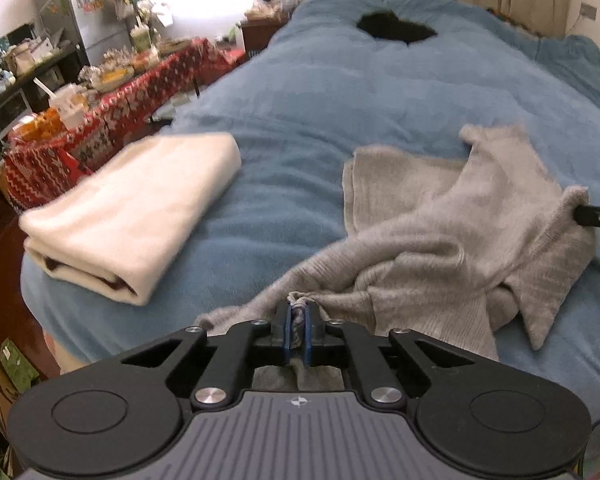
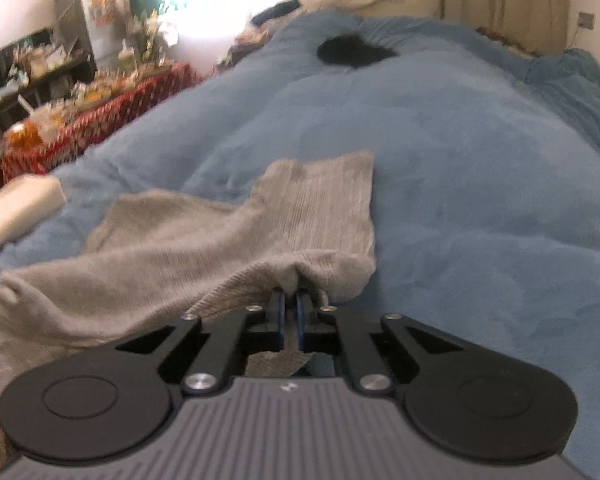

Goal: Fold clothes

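A grey knit sweater [image 1: 452,232] lies crumpled on the blue bed cover [image 1: 320,100]. My left gripper [image 1: 297,308] is shut on a bunched edge of the sweater at its near side, with cloth pinched between the blue pads. In the left wrist view the right gripper [image 1: 580,214] shows only as a black tip at the far right, clamped on the sweater's right edge. In the right wrist view my right gripper [image 2: 291,296] is shut on a fold of the grey sweater [image 2: 180,248], whose ribbed sleeve stretches away ahead of it.
A folded cream cloth [image 1: 136,208] lies on the bed to the left, seen also as the cream cloth [image 2: 16,208]. A black item [image 1: 396,30] sits far up the bed. A table with a red patterned cloth [image 1: 112,120] and clutter stands beside the bed's left edge.
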`<state>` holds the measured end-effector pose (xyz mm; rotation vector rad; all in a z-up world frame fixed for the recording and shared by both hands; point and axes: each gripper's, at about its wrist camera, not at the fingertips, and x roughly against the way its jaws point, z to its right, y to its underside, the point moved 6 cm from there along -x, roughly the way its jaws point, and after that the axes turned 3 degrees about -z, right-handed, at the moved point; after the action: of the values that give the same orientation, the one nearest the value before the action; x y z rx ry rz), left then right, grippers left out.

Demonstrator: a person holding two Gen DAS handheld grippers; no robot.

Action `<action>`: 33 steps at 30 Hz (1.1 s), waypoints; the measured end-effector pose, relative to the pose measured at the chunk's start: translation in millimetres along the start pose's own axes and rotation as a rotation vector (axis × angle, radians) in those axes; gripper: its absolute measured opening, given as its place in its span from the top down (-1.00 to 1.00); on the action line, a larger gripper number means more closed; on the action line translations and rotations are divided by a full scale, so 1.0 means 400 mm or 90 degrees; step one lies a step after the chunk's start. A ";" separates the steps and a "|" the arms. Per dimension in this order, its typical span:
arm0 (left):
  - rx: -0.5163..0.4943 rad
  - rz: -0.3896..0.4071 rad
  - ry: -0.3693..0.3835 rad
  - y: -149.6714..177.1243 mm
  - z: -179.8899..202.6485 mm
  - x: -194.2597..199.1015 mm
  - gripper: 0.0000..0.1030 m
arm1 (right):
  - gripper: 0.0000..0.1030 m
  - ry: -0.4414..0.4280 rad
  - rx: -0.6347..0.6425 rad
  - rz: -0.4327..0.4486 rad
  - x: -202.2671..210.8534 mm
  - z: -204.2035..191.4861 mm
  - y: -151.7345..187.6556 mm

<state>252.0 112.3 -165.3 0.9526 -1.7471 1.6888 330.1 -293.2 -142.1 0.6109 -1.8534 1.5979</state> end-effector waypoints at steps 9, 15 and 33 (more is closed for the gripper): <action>-0.024 0.232 0.013 -0.096 0.005 0.284 0.90 | 0.92 0.038 -0.041 0.144 0.316 0.011 -0.032; -0.023 0.362 0.029 -0.108 0.010 0.487 0.90 | 0.95 0.084 -0.033 0.264 0.625 -0.014 -0.027; 0.031 0.486 0.129 -0.165 -0.002 0.781 0.90 | 0.95 0.138 -0.009 0.414 1.104 -0.150 0.025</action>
<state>111.8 75.3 119.1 0.0892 -2.0708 2.1834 19.6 -212.7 167.4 -0.2048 -2.0009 1.9459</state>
